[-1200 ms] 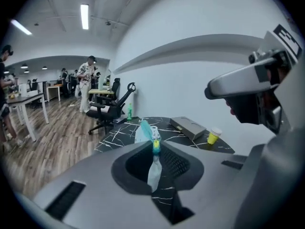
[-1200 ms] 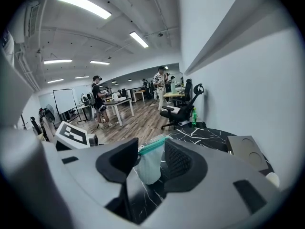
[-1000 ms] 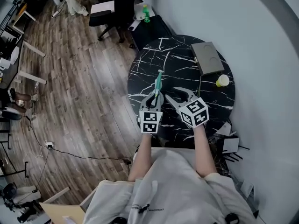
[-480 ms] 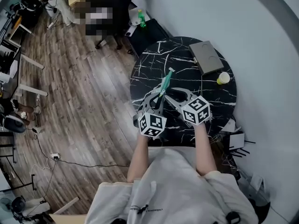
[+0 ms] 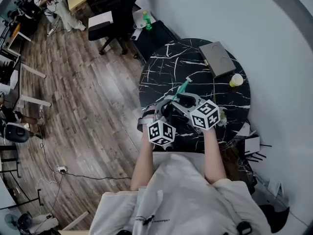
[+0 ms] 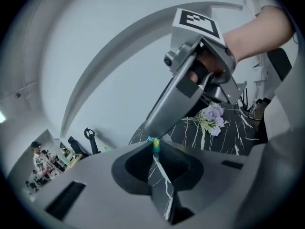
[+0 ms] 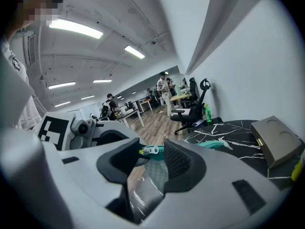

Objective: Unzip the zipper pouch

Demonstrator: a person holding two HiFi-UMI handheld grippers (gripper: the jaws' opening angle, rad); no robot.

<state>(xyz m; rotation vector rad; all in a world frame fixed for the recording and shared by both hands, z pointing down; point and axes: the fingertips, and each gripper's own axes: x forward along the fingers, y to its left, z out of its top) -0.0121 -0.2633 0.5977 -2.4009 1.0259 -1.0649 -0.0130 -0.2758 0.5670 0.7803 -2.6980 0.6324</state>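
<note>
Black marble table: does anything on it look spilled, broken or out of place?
Nothing is spilled or broken. The teal pouch does not lie flat on the table: it sticks out at a slant from the left gripper's shut jaws. A purple flower sprig lies loose on it.

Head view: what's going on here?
A person works two grippers over the black table. The left gripper is shut on one end of the teal zipper pouch. The right gripper has just been opening its jaws; the zipper pull sits between them, not yet gripped.
</note>
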